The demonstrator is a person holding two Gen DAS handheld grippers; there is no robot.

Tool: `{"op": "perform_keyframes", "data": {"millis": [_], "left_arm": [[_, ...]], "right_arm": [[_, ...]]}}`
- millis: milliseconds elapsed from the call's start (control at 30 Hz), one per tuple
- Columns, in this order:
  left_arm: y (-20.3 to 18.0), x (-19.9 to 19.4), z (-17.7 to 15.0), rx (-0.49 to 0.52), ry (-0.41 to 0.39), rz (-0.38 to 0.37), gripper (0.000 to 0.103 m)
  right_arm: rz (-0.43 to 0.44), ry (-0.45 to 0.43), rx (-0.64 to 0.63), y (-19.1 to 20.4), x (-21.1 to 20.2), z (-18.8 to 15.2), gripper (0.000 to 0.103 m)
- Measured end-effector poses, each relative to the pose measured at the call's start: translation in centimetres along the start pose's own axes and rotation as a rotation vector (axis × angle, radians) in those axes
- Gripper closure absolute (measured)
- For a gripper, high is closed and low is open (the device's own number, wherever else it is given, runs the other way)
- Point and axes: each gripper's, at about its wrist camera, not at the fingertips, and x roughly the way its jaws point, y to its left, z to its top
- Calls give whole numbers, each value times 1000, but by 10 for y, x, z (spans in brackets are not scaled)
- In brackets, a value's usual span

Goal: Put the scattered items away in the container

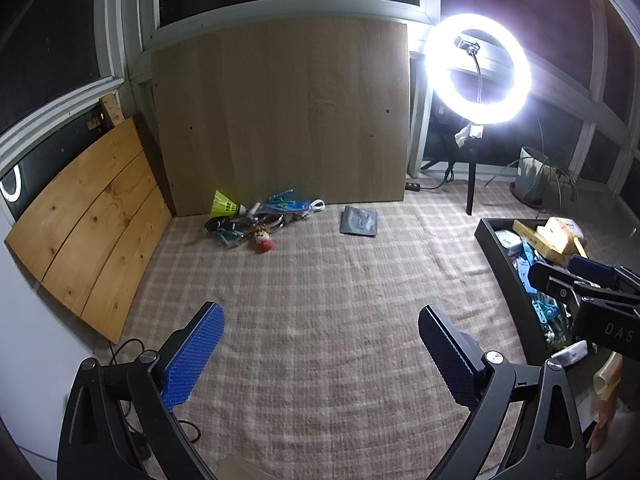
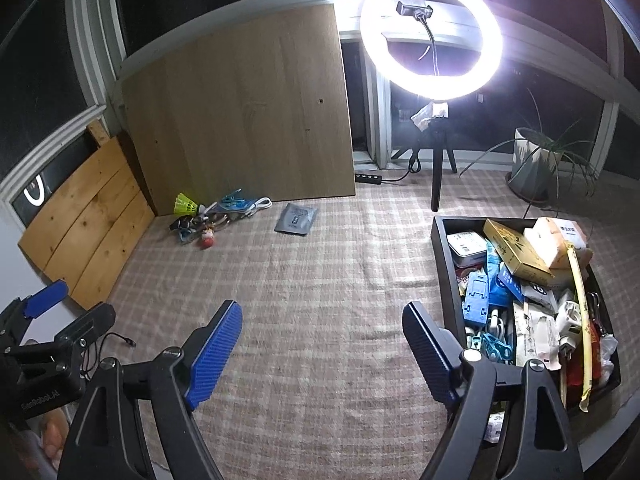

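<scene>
A pile of small items lies on the checked cloth [image 1: 320, 300] at the foot of the leaning board: a yellow shuttlecock [image 1: 224, 204], blue clips [image 1: 282, 199], a white cable [image 1: 318, 204] and a red-and-white toy [image 1: 262, 241]. A grey pouch [image 1: 359, 221] lies to their right. The pile [image 2: 208, 216] and the pouch [image 2: 296, 219] also show in the right wrist view. The black container [image 2: 442, 264], full of boxes and packets, stands at the right. My left gripper [image 1: 320, 354] is open and empty. My right gripper [image 2: 322, 354] is open and empty, beside the container.
A ring light on a stand [image 1: 478, 68] glows at the back right, with a power strip [image 2: 368, 178] and a potted plant [image 2: 534, 164] near it. Wooden boards [image 1: 280, 116] lean against the window at the back and left. A black cable [image 2: 116, 340] lies at the left.
</scene>
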Motion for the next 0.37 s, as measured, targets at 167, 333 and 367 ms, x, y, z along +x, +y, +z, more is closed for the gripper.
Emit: {"op": "perform_keyframes", "data": {"millis": [167, 333, 367], "left_arm": [[-1, -1, -1, 0, 0, 2, 3], [0, -2, -1, 0, -2, 2, 3], [0, -2, 0, -1, -3, 2, 3]], "right_arm": [[-2, 2, 8, -2, -1, -2, 24], [0, 6, 10, -3, 0, -2, 24], [-1, 5, 9, -3, -1, -2, 24]]}}
